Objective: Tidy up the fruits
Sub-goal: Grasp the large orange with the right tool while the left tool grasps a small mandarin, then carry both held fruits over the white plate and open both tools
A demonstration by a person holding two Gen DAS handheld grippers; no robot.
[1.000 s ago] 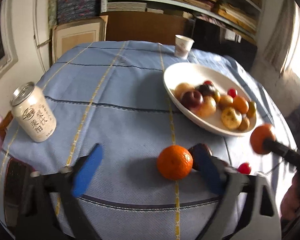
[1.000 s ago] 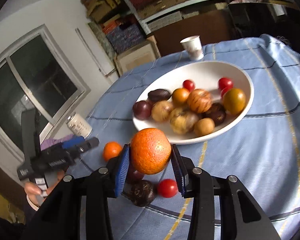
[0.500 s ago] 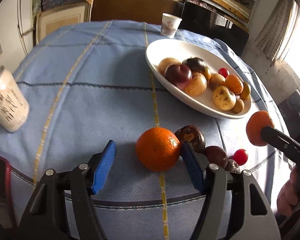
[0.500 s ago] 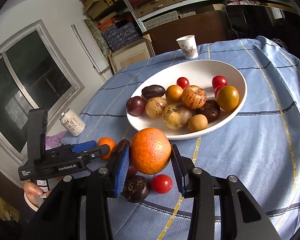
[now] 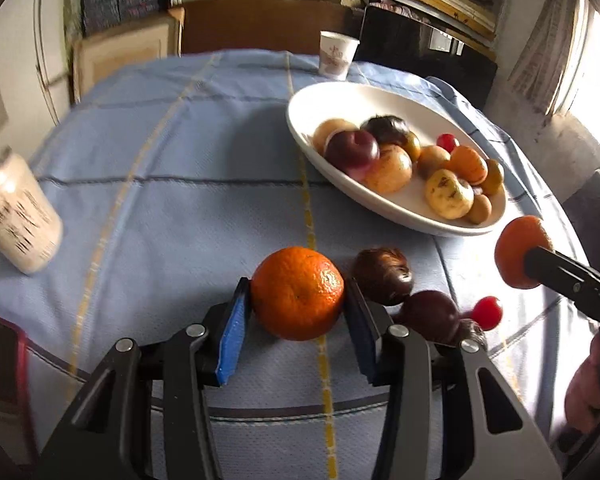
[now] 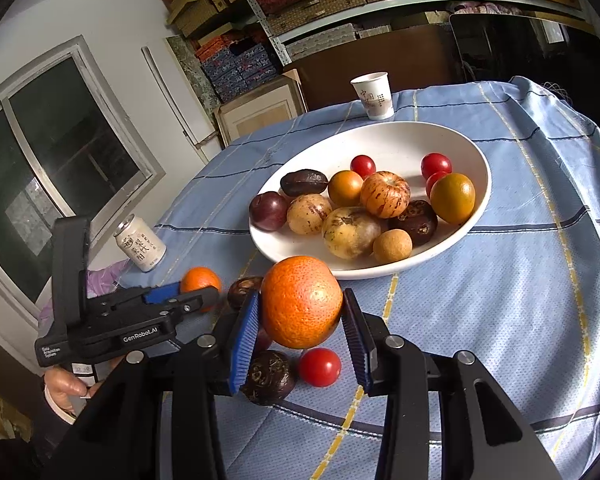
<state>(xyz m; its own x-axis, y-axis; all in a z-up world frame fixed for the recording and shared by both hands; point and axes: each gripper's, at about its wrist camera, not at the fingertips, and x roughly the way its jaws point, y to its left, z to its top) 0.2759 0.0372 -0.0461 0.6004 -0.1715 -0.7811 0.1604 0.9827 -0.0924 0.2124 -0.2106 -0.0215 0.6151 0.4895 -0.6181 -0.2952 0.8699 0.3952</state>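
Your bowl [image 6: 476,200] sits ahead of both grippers, up and right of the left one, already heaped with fruit, so aim for a bare patch of white, not the pile. Tablecloth [image 5: 172,184] is flat; lift straight up so you don't knock the dark fruits [image 5: 382,276] just right of your left jaws, touching each other. Left gripper [image 5: 296,312] has just been closing, blue pads now against both sides of the mandarin [image 5: 298,292], which rests on the cloth; squeeze gently, it's round and can roll. Right gripper [image 6: 302,322] is pinching the orange [image 6: 302,306], held clear above the table, near the bowl's front rim; carry over the rim before you release. Cherry tomato [image 6: 319,367] below it, leave for later
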